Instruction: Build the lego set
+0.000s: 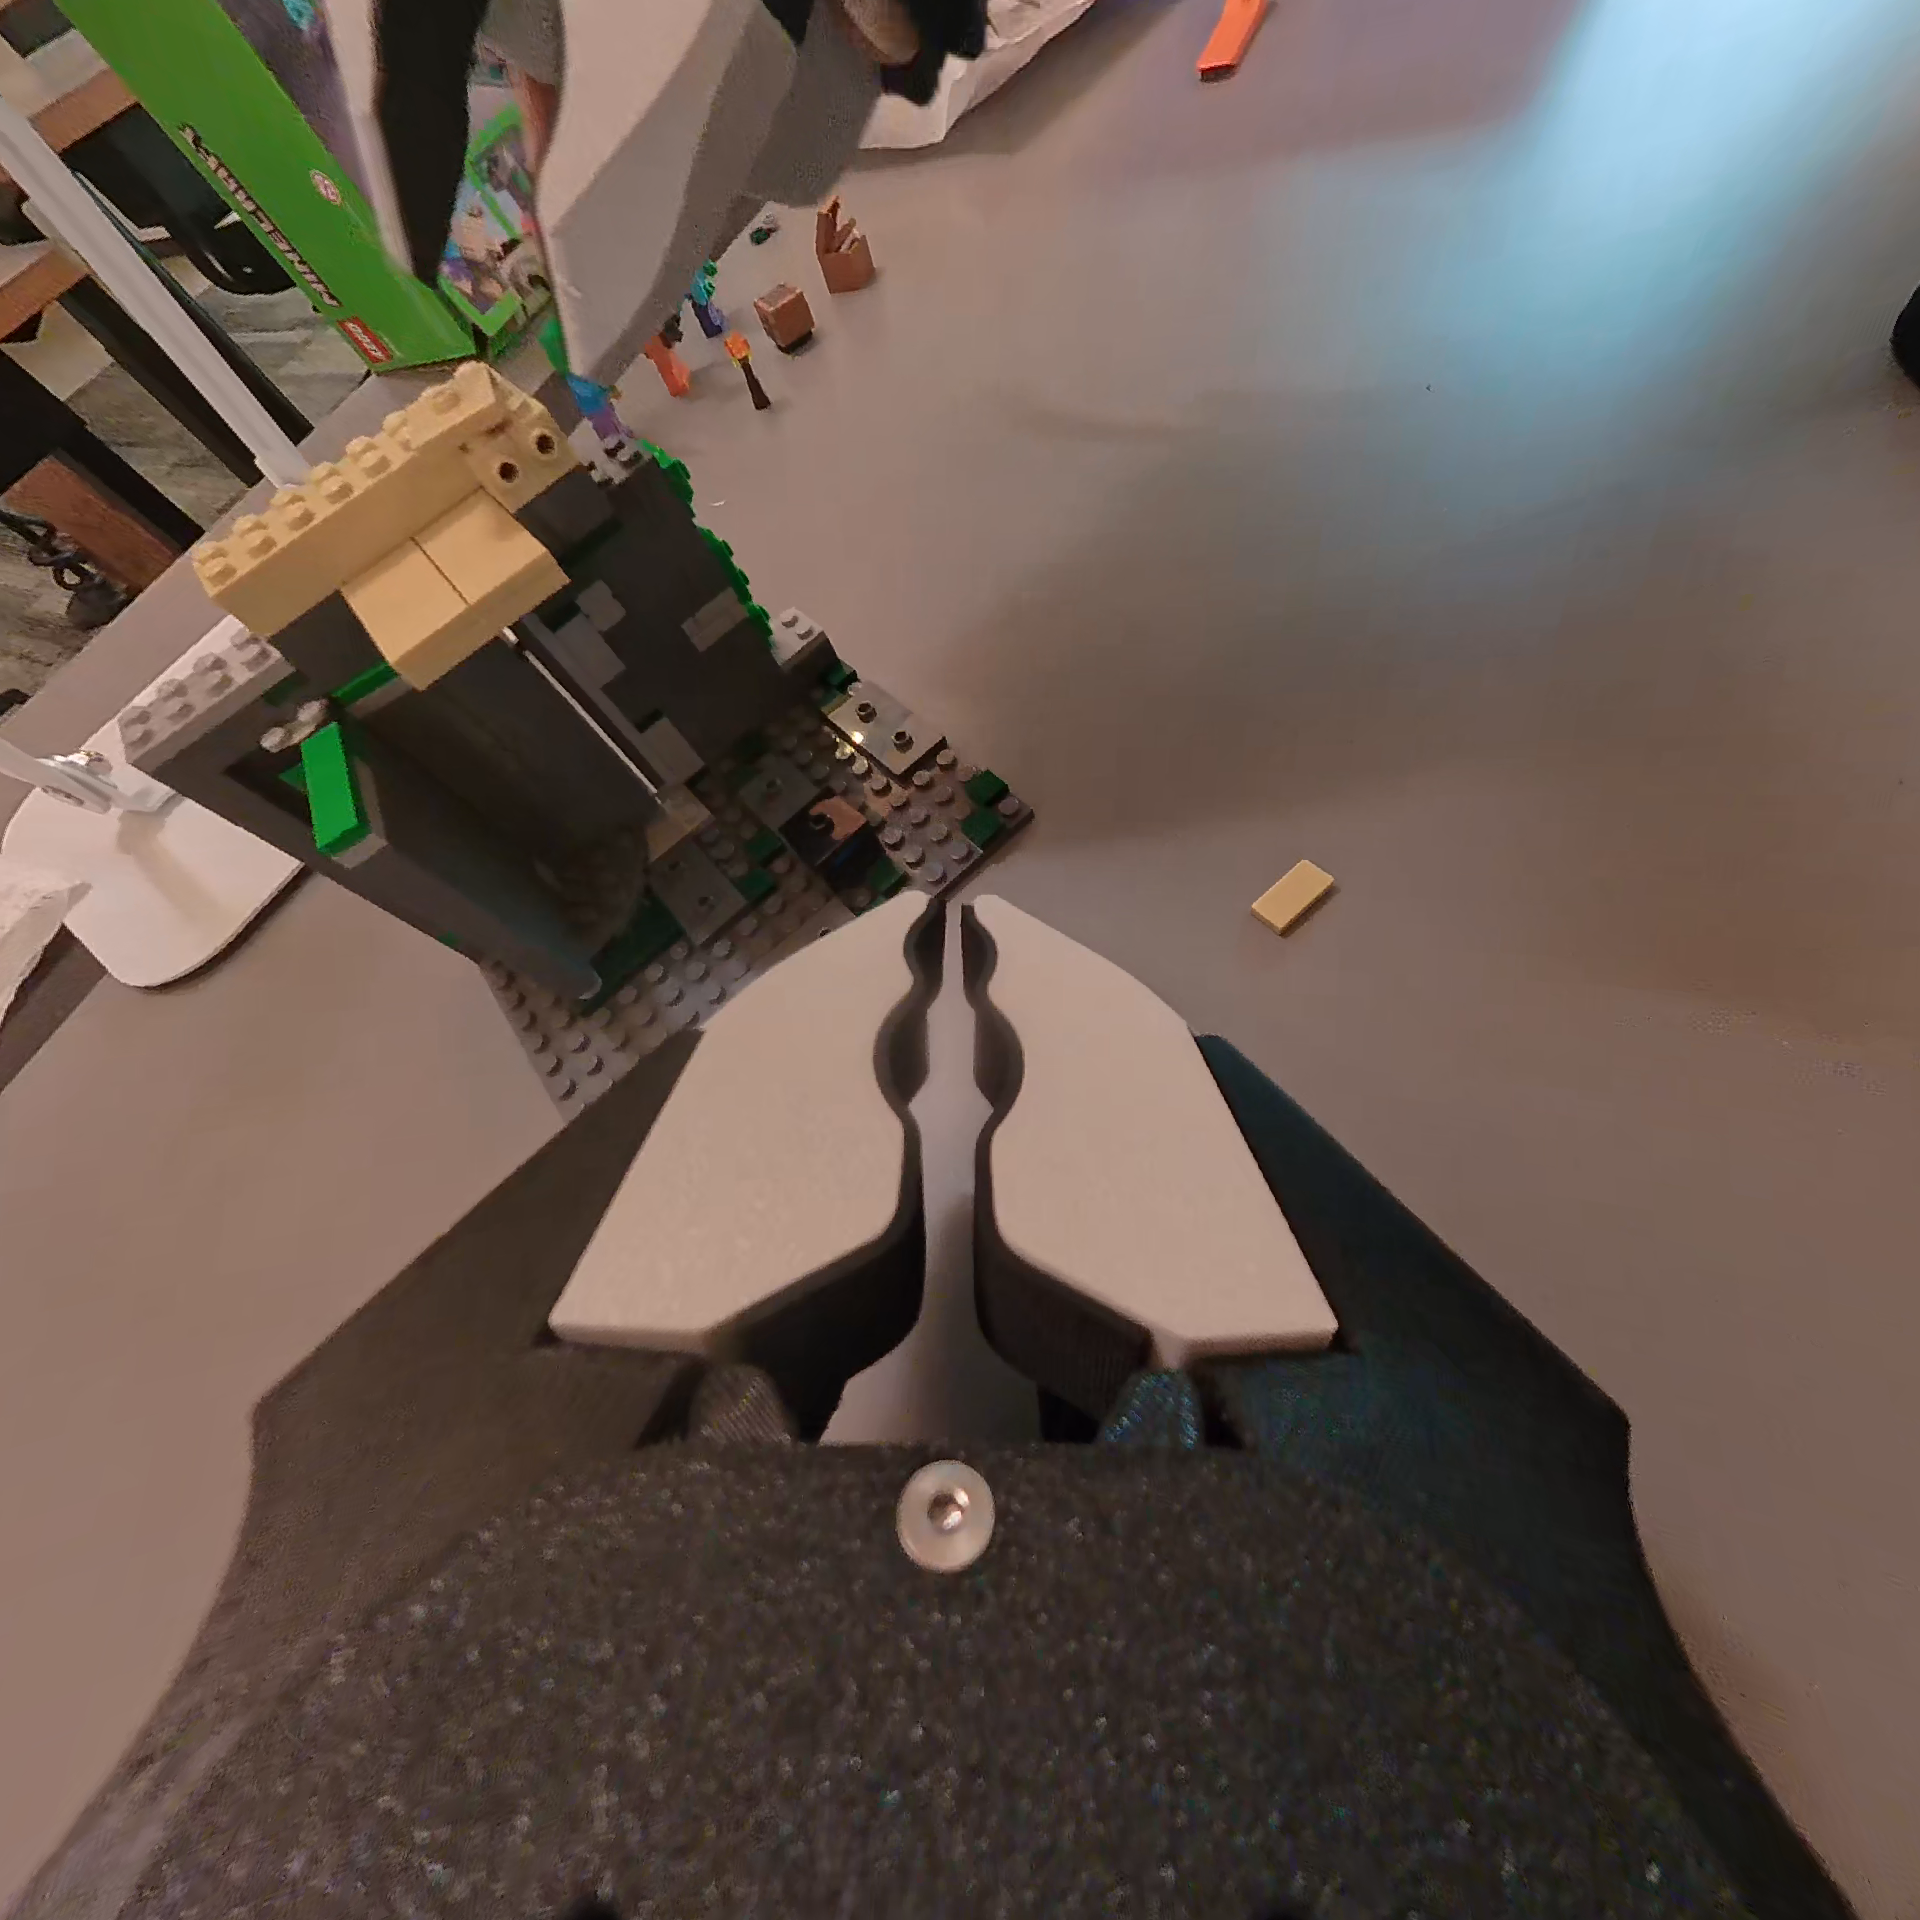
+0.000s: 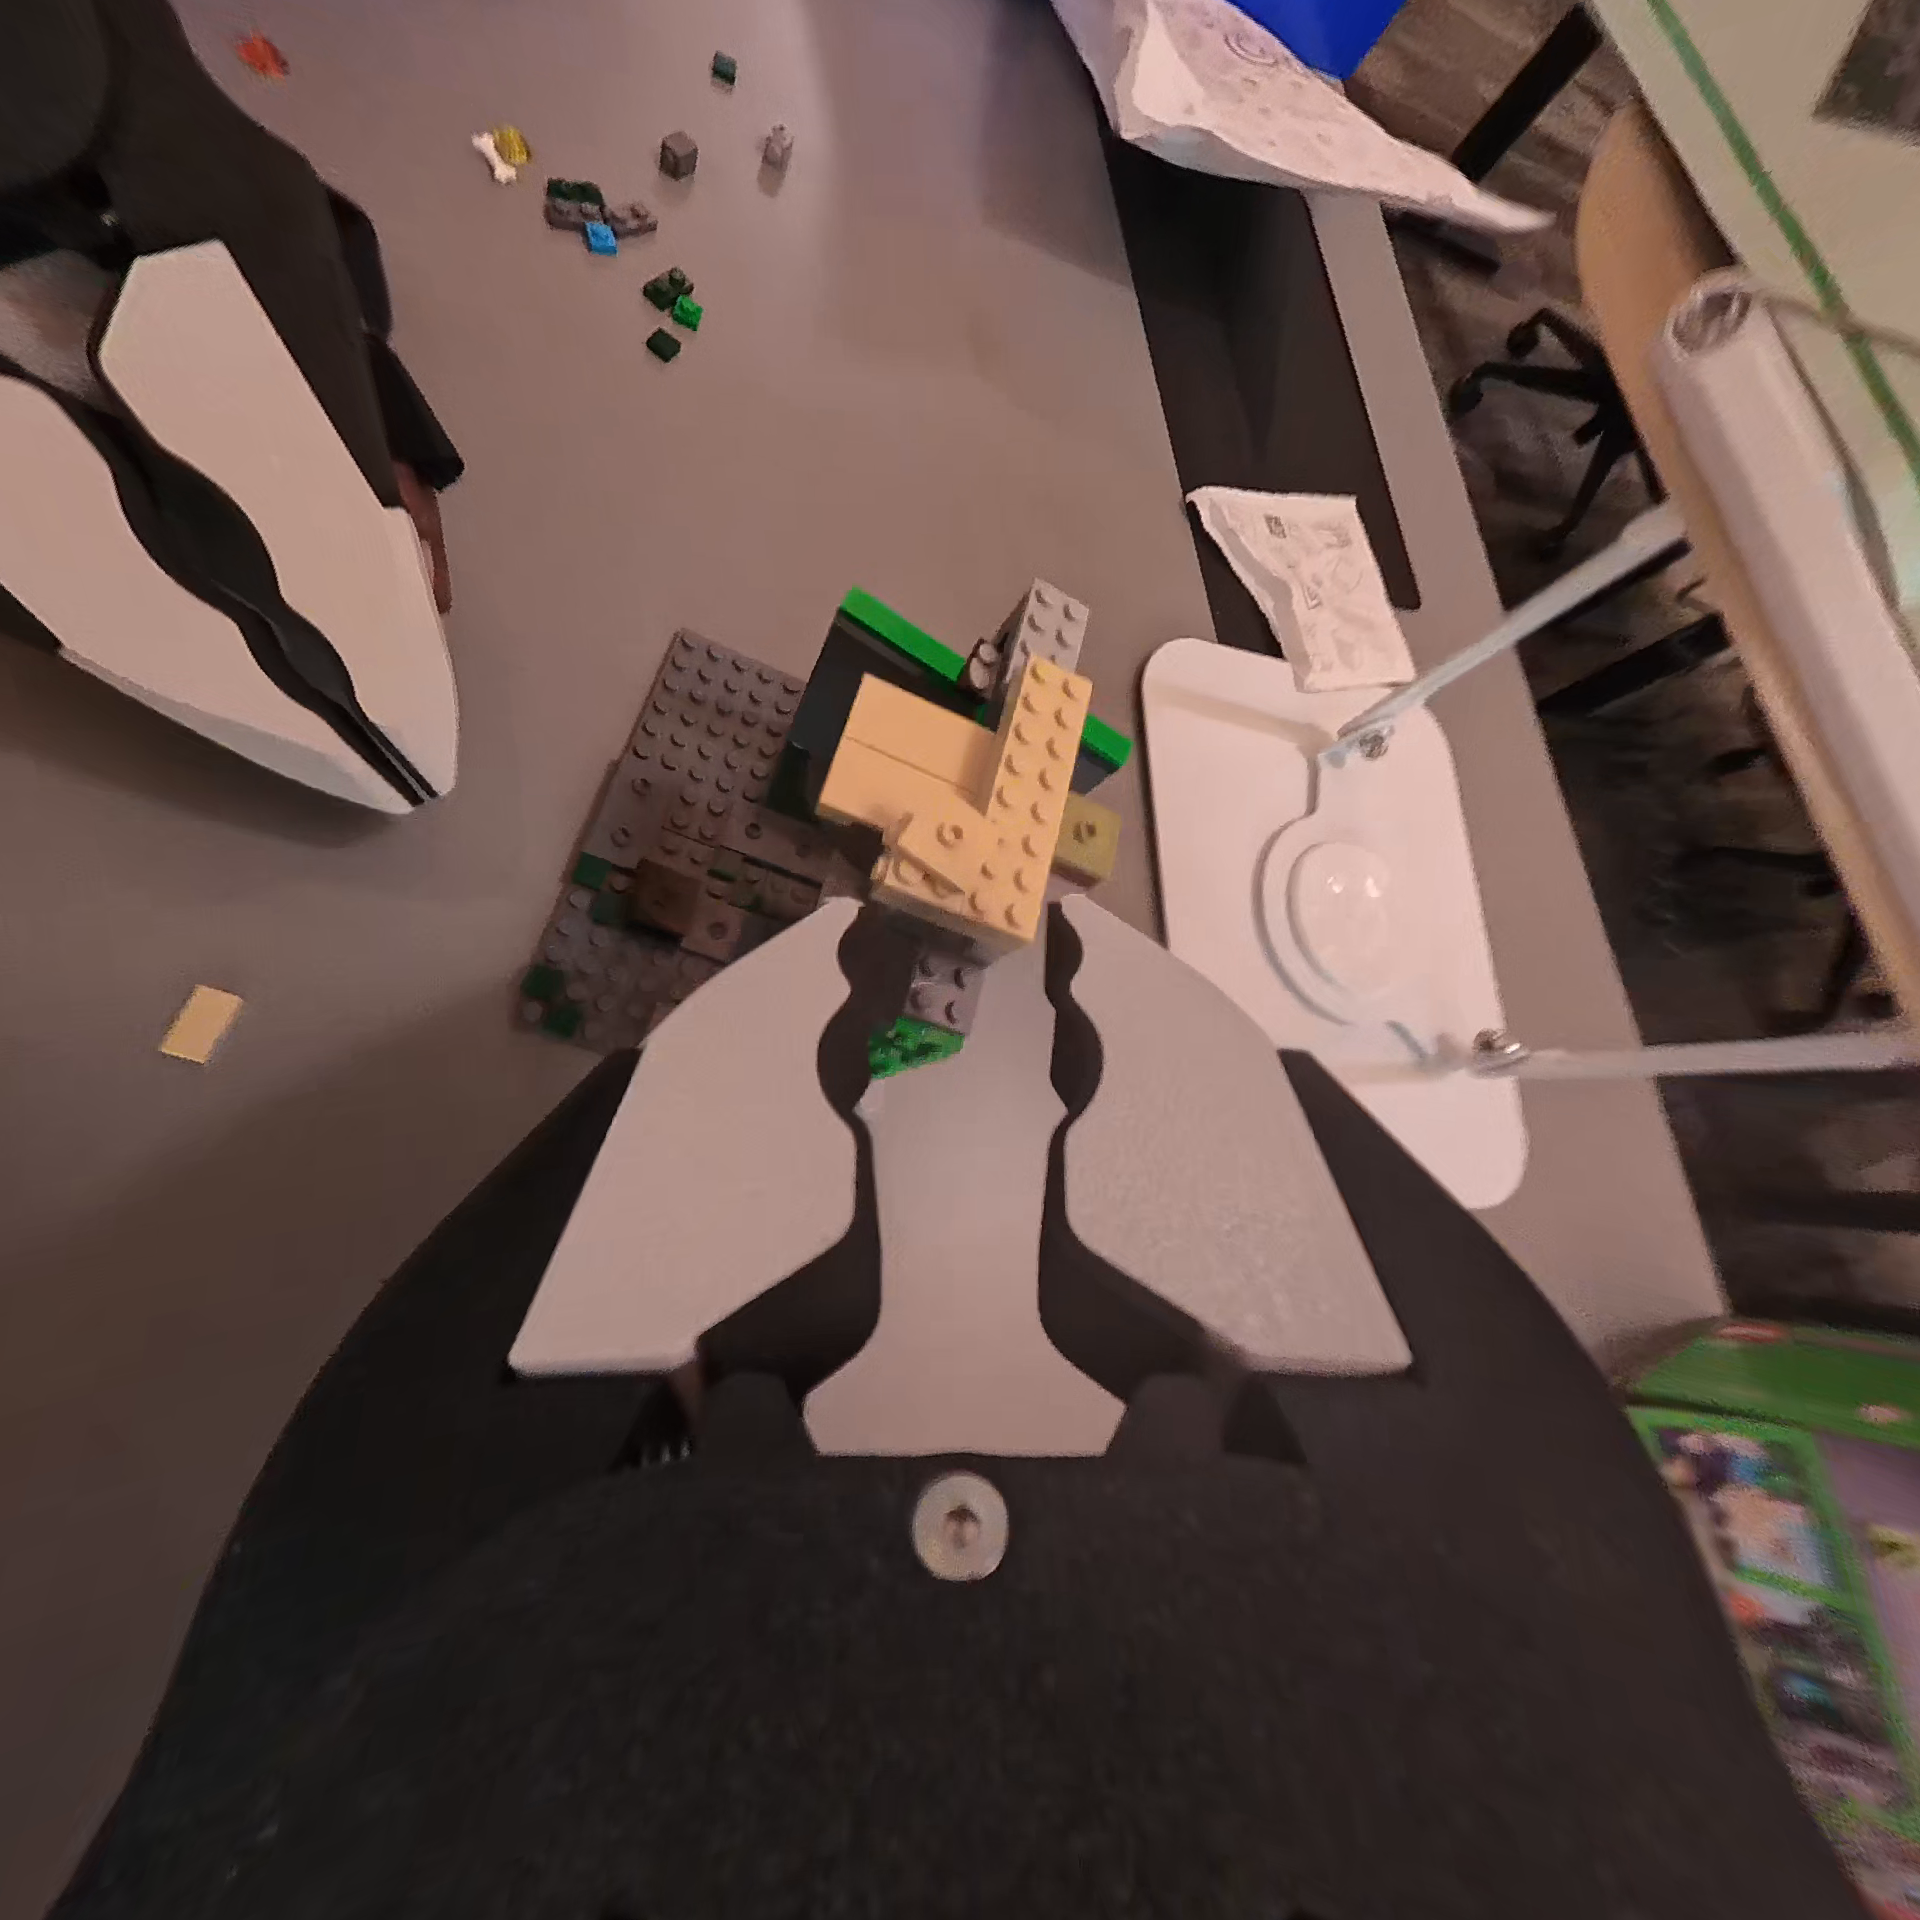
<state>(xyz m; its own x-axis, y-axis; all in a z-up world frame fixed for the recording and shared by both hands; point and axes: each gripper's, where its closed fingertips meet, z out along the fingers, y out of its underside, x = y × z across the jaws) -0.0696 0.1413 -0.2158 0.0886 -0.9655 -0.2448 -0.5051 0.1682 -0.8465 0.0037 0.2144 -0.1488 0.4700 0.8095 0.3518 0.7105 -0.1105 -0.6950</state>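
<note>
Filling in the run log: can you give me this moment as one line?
left hand-held gripper: shut, empty, near baseplate | right hand-held gripper: open, over tan-topped grey Lego tower | small flat tan Lego tile: loose on grey table

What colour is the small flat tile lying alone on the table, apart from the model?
Tan, a pale sandy yellow. The tile shows best in the left wrist view.

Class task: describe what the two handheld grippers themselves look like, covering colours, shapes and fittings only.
Both match. The left gripper and right gripper each have two flat, pale grey fingers tapering to a point, with wavy black inner edges. They sit on a speckled black body carrying one silver screw. No cables or sleeves are visible.
</note>
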